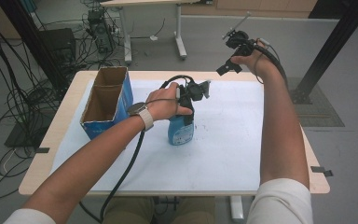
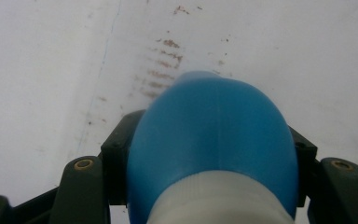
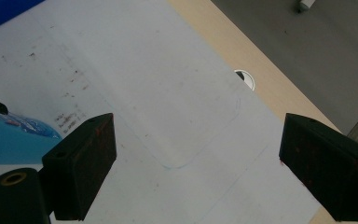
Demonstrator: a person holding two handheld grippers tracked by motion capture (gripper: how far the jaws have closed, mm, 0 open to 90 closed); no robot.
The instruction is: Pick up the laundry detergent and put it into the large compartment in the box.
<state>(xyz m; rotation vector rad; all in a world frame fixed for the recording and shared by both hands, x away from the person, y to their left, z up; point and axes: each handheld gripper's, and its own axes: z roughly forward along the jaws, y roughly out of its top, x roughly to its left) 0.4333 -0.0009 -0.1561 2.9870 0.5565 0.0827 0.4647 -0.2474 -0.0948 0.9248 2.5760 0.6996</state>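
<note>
Label on the blue spray bottle (image 1: 181,130) is showing as a pale printed panel low on its front, text too small to read. Bottle is standing upright near the middle of the white mat (image 1: 223,140), smooth rounded blue plastic body, white collar and spray head at top. Left gripper (image 1: 189,100) is closing on the bottle's upper part from above, left hand (image 1: 165,102) wrapping the handle, wristwatch (image 1: 142,114) with pale strap sitting on that wrist. In the left gripper view the black jaws are pressing both sides of the bottle (image 2: 214,140), blue shoulder bulging between them, white collar (image 2: 219,198) at the bottom edge, brownish smudges (image 2: 165,60) marking the mat beyond.

Cardboard box (image 1: 107,100) is sitting at the mat's left, blue printed outside, raw brown inside, top open, tall rectangular; the part of its inside that is visible is looking bare. No readable print on it.

Right gripper (image 1: 230,65) is hovering raised over the table's far right edge, right hand (image 1: 249,58) gripping it, black cable looping off. In the right gripper view its matte black block jaws are standing wide apart, nothing between them, bare mat (image 3: 168,116) under them, tan wooden table edge (image 3: 223,46) with a round white cable grommet (image 3: 245,78), grey floor past it, slice of the bottle (image 3: 14,140) at left.
</note>
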